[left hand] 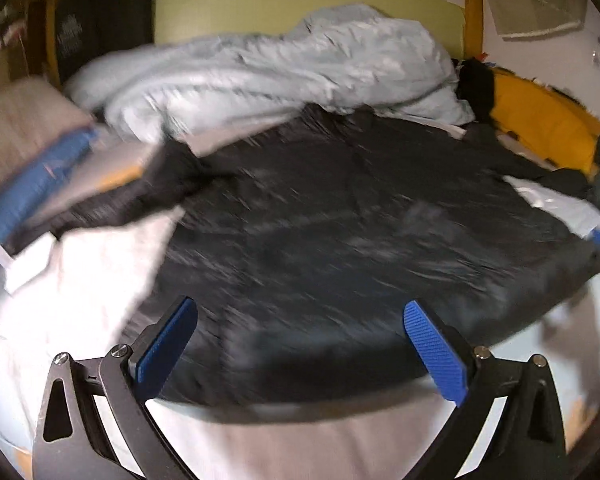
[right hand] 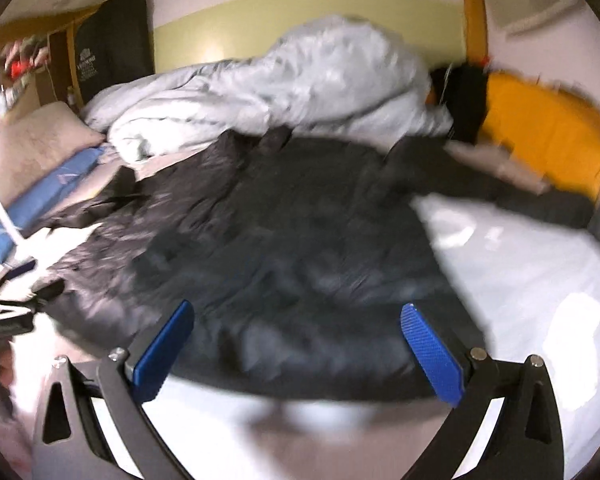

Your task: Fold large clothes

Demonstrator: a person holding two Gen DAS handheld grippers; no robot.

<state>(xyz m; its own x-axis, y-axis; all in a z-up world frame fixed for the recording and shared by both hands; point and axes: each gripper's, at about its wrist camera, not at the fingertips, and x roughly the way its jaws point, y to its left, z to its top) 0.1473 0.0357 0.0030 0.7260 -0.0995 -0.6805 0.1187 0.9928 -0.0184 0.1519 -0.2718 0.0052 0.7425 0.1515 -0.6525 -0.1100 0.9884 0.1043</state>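
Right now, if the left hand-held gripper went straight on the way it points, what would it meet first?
Most likely the dark jacket spread on the bed. The left hand-held gripper is open with nothing between its pads, angled down at the jacket's near half. The frame is blurred and depth is unclear, so the exact contact spot is uncertain.

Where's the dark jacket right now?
The dark jacket lies spread on the bed, central in both wrist views, before the pale blue duvet, yellow cushion at right.

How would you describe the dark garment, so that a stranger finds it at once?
Start from the bed with its white sheet. In front of the crumpled pale blue duvet lies the black jacket, spread flat. It is the only large dark, shiny piece; the neighbour at the right is yellow.
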